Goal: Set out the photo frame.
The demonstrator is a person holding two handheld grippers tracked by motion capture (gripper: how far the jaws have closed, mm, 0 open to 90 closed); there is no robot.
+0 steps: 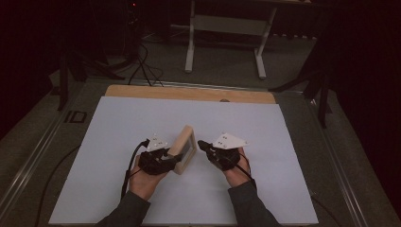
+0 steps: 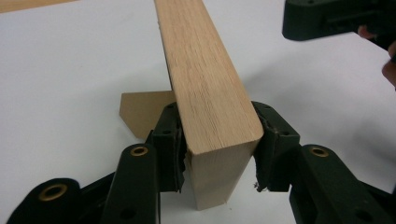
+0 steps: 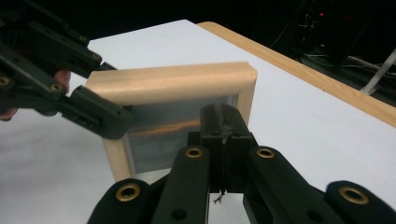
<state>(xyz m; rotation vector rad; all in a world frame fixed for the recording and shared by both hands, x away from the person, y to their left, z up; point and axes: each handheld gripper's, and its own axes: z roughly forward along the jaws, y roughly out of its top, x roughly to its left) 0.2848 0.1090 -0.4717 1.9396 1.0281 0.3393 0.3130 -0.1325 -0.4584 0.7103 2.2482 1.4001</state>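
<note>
Standing upright on the white counter [image 1: 118, 142], the frame [image 1: 184, 149] is pinched at one corner by the left tool [image 2: 219, 140], likely so it won't tip. The right tool [image 3: 224, 135], pressed together and empty, waits just beside its glass.

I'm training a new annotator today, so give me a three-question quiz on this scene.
1. True or false: the right gripper has its jaws shut with nothing between them.
2. The left gripper has its pads on which thing: A) a cable, B) the wooden picture frame, C) a cup?
3. On what does the frame stand?

Key: 1. True. 2. B, at the frame's near end. 3. On the white sheet that covers the table, upright on its lower edge.
</note>
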